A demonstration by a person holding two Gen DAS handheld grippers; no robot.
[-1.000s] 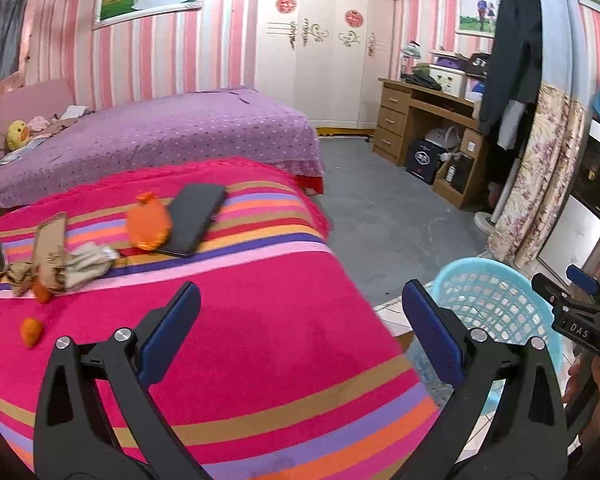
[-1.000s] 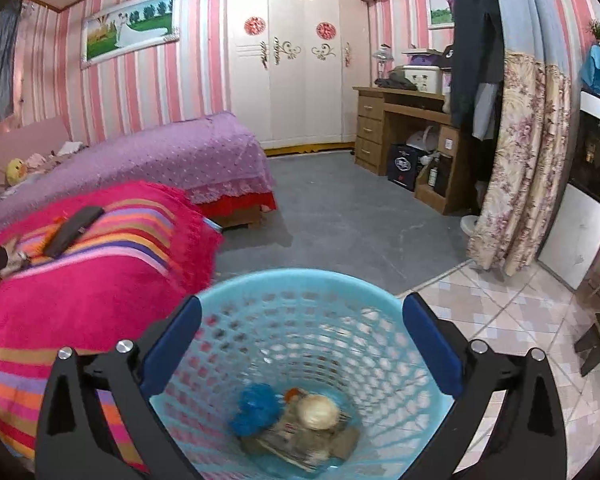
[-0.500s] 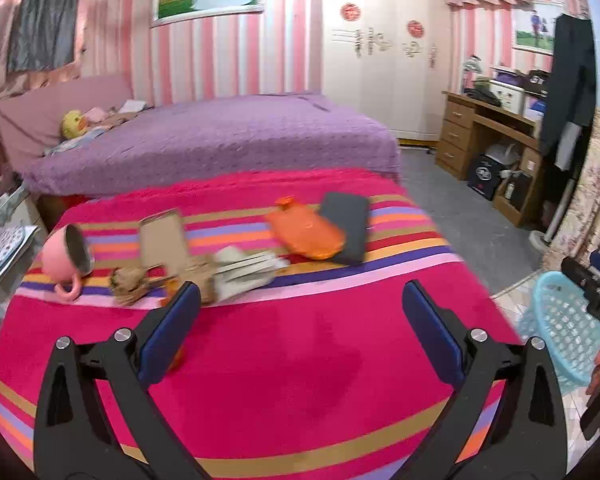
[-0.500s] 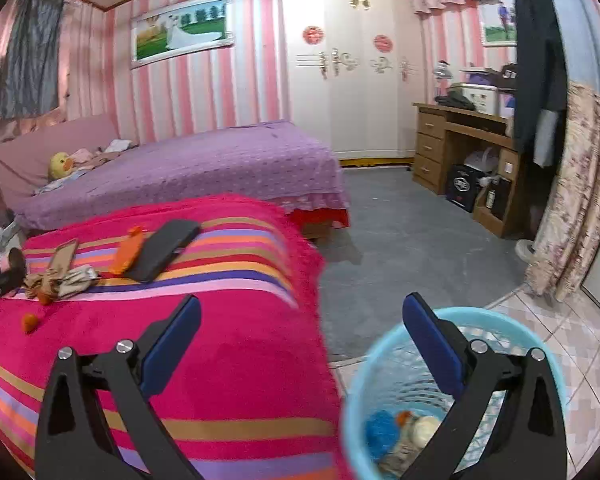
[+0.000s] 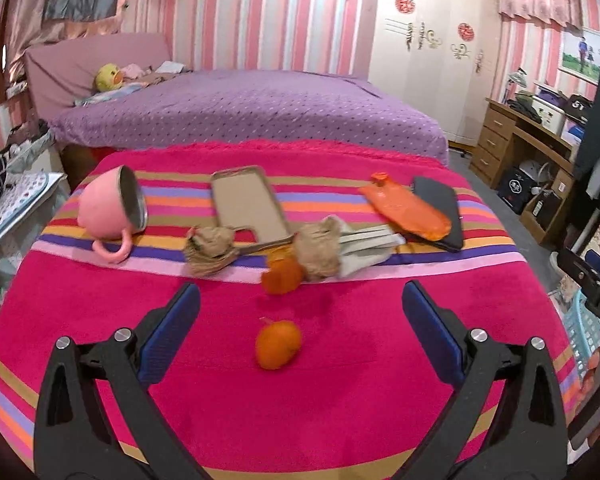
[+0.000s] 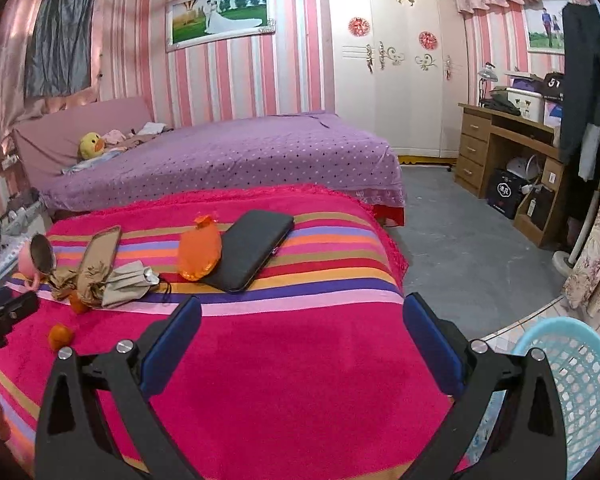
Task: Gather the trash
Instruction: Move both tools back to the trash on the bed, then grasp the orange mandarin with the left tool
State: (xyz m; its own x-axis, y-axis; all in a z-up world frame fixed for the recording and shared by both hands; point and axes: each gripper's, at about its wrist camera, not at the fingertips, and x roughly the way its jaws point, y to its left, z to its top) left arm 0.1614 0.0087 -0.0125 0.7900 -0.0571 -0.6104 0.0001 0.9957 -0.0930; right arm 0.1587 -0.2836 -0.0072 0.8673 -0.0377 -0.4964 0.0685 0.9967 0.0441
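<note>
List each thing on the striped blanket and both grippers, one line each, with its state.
left gripper: open, empty
right gripper: open, empty
pink mug: tipped on its side
crumpled paper: balled up
phone case: lying flat, hollow side up
orange bag: lying partly on the dark pouch
blue basket: upright on the floor
</note>
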